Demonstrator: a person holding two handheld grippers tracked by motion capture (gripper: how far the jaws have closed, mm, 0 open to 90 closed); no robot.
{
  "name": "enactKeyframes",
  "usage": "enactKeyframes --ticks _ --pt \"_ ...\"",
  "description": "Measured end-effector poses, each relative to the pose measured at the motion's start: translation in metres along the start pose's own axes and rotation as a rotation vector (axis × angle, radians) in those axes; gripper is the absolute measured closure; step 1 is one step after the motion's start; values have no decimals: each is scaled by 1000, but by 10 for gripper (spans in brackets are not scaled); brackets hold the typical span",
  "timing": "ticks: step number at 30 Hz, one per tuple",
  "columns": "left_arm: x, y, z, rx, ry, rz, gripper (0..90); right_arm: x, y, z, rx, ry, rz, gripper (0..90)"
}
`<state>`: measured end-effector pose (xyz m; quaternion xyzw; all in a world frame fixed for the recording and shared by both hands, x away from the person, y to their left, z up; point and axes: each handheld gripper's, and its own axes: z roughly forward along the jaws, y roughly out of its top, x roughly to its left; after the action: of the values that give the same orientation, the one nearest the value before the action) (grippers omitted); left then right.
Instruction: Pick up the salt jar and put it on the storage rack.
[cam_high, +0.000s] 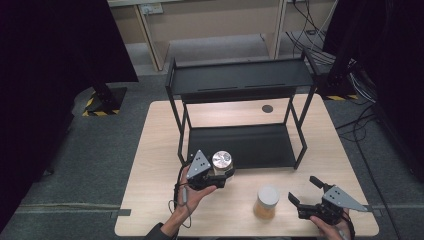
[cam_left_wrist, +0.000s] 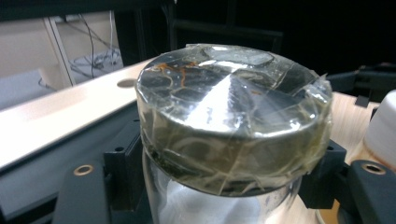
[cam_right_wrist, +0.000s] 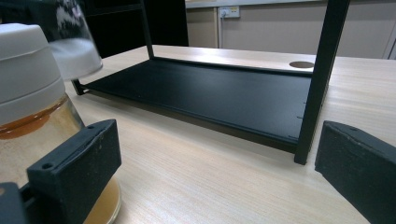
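A clear glass jar with a silver lid (cam_high: 222, 160) wrapped in tape hangs just above the table, in front of the black rack's lower shelf (cam_high: 240, 145). My left gripper (cam_high: 219, 176) is shut on this jar below the lid; in the left gripper view the lid (cam_left_wrist: 233, 107) sits between both pads (cam_left_wrist: 122, 172). A second jar (cam_high: 266, 202) with a white lid and amber contents stands near the table's front edge. My right gripper (cam_high: 303, 189) stands open just right of it, and in the right gripper view the amber jar (cam_right_wrist: 28, 121) sits by the left jaw.
The black two-level rack (cam_high: 240, 80) stands at the middle and back of the wooden table (cam_high: 320, 150); its front right post (cam_right_wrist: 322, 79) rises ahead of my right gripper. A round cable hole (cam_high: 267, 108) lies behind the rack. Cables trail on the floor at the right.
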<state>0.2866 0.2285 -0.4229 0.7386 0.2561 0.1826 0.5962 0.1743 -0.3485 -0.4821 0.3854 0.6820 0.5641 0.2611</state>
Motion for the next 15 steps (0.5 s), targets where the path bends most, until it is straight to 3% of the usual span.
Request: enactKeyframes --ticks 15 --pt "22 37 -16 -32 3 -5 308 -1 0 0 0 2 3 5"
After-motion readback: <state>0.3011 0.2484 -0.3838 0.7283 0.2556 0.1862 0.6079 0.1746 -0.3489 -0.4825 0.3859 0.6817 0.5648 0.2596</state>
